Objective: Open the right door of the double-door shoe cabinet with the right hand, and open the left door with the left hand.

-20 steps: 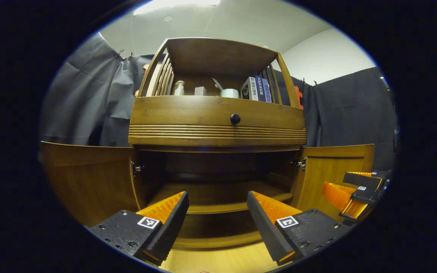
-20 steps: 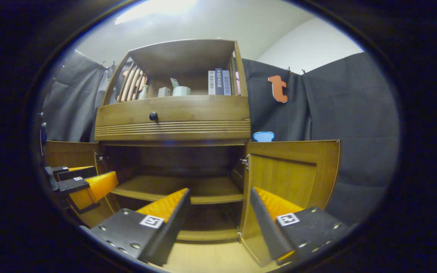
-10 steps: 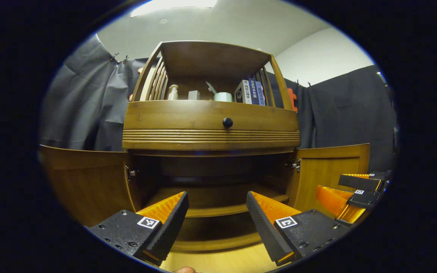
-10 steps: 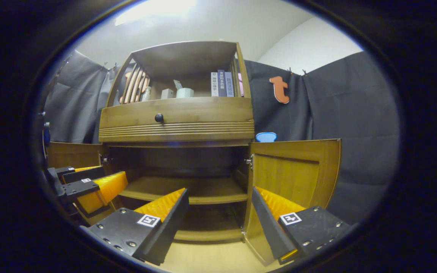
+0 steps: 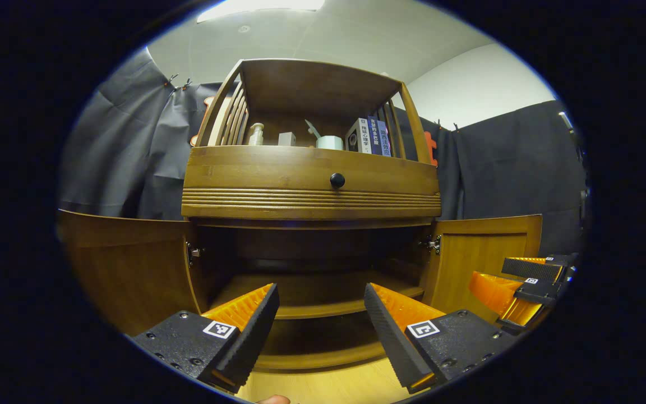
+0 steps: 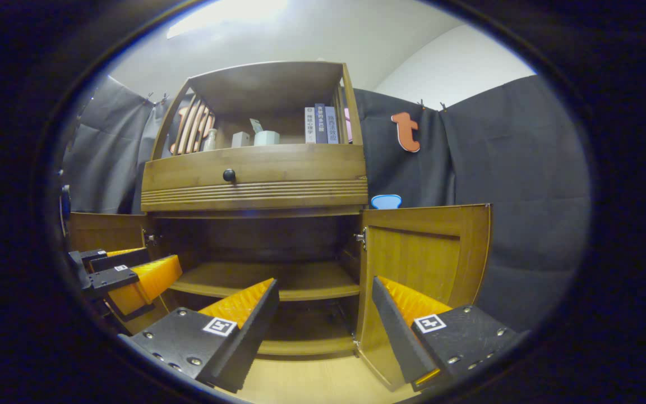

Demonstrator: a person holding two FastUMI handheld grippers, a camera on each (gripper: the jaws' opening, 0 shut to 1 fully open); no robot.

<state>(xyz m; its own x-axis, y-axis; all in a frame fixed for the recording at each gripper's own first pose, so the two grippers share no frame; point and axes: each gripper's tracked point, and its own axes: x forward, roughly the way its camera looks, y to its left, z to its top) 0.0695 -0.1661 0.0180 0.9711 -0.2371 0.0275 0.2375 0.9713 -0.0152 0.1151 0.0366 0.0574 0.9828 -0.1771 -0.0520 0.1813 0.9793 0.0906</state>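
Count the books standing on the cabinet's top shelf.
3 books, upright side by side at the right end of the top shelf; the drawer front may hide more lying flat.

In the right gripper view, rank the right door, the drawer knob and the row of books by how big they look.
1. right door, largest, though it stands nearer the camera
2. books
3. drawer knob, smallest
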